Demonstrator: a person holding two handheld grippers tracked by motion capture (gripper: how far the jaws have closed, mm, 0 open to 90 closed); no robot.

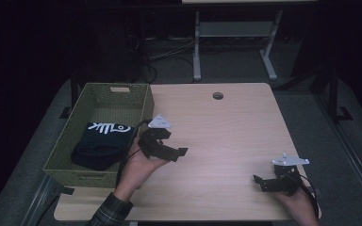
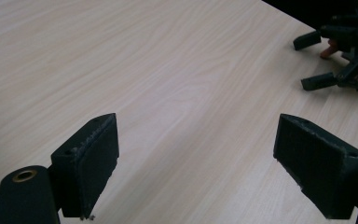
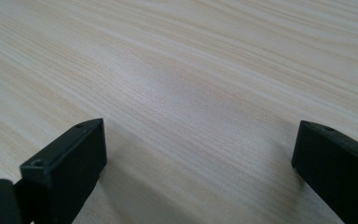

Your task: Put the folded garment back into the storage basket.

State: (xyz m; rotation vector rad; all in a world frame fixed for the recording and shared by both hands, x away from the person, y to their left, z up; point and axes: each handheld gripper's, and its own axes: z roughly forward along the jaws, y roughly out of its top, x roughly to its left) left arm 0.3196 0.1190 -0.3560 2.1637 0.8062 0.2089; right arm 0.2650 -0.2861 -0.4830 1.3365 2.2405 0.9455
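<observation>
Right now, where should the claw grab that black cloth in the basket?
Probably from above, with the left claw, which is nearest and open. The black cloth lies folded flat inside the green basket, whose walls block the sides. Pinch its raised rounded fold at the near end.

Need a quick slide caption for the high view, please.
Both open claws, left claw and right claw, hover over the light wooden table; folded black garment lies in green woven basket.
</observation>
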